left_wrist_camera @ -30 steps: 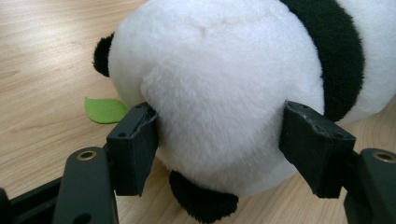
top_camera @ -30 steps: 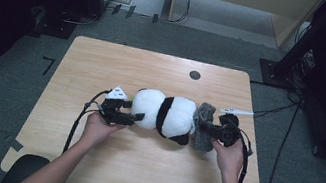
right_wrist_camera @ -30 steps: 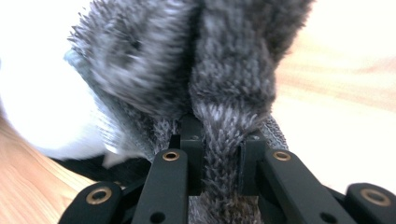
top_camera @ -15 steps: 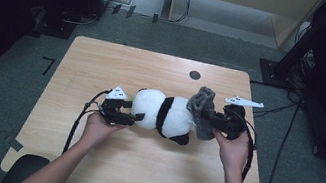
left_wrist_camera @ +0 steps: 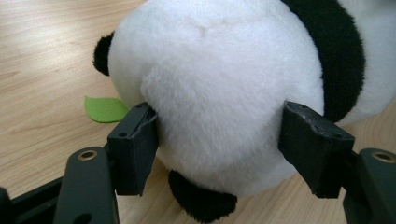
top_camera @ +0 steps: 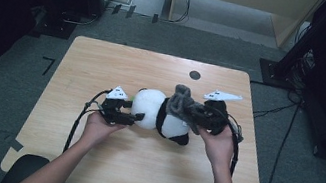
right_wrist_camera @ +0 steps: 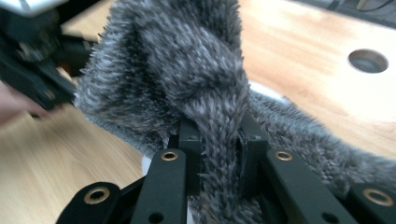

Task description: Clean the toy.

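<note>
Panda plush (top_camera: 157, 113) x1, grey fuzzy cloth (top_camera: 183, 106) x1, grippers x2

- Plush panda (top_camera: 159, 114) — white fur with black bands, black ear and paw.
- Fuzzy cloth (right_wrist_camera: 187, 79) — mottled grey, dark and pale flecks.
- Small leaf tag (left_wrist_camera: 105, 109): bright green.
- Table (top_camera: 104, 66): pale wood grain.
- Gripper jaws: black.

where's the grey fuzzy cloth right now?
In the high view, the grey fuzzy cloth is pinched in the right hand-held gripper, draped over the body end of the black-and-white plush panda, right of table centre.
</note>
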### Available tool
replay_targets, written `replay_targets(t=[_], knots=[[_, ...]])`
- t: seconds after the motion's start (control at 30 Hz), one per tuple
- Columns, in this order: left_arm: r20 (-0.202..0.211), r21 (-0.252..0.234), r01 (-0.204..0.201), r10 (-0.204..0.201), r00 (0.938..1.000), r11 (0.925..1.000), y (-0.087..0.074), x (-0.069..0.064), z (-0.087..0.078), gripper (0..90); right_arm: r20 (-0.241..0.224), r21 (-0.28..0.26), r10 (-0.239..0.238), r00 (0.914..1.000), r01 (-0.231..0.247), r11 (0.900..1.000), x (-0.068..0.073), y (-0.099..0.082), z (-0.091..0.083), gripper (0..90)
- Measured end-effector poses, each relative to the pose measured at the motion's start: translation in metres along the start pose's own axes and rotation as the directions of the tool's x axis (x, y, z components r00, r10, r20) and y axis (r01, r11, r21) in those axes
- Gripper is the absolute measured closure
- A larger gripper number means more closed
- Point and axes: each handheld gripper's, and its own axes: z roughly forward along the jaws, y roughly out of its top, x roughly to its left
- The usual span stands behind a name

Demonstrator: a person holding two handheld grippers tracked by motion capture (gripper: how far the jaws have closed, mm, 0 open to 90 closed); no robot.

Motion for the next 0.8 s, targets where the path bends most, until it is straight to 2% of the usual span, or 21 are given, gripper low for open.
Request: replay_targets(t=[0.03,0.1,0.23,0.5,0.63,0.8], knots=[[0.001,0.0,0.002,-0.002,1.0,1.0,0.0,0.0,0.0,30.3,0.017,0.023,-0.02,0.9997,0.02,0.9995,0.002,-0.002,0.007,77.2],[0.006,0.005,0.004,-0.004,1.0,1.0,0.002,0.001,0.0,30.2,0.029,0.018,-0.033,0.999,0.032,0.9993,0.003,-0.006,0.013,77.3],[0.028,0.014,0.002,-0.003,0.9996,0.9999,0.006,0.004,0.0,29.9,0.018,0.001,-0.009,0.9998,0.009,1.0,-0.003,-0.009,0.014,77.5],[0.034,0.048,-0.056,0.054,0.998,0.9973,0.016,0.011,-0.007,28.8,0.007,-0.003,0.002,1.0,-0.002,1.0,-0.012,-0.011,0.014,77.5],[0.037,0.046,-0.048,0.047,0.9982,0.9978,0.022,0.019,-0.013,29.1,0.004,-0.001,0.006,1.0,-0.006,1.0,-0.013,-0.012,0.014,77.6],[0.068,0.039,-0.051,0.049,0.9965,0.9979,0.036,0.03,-0.016,30.6,-0.004,-0.003,0.006,1.0,-0.006,1.0,-0.015,-0.012,0.014,77.5]])
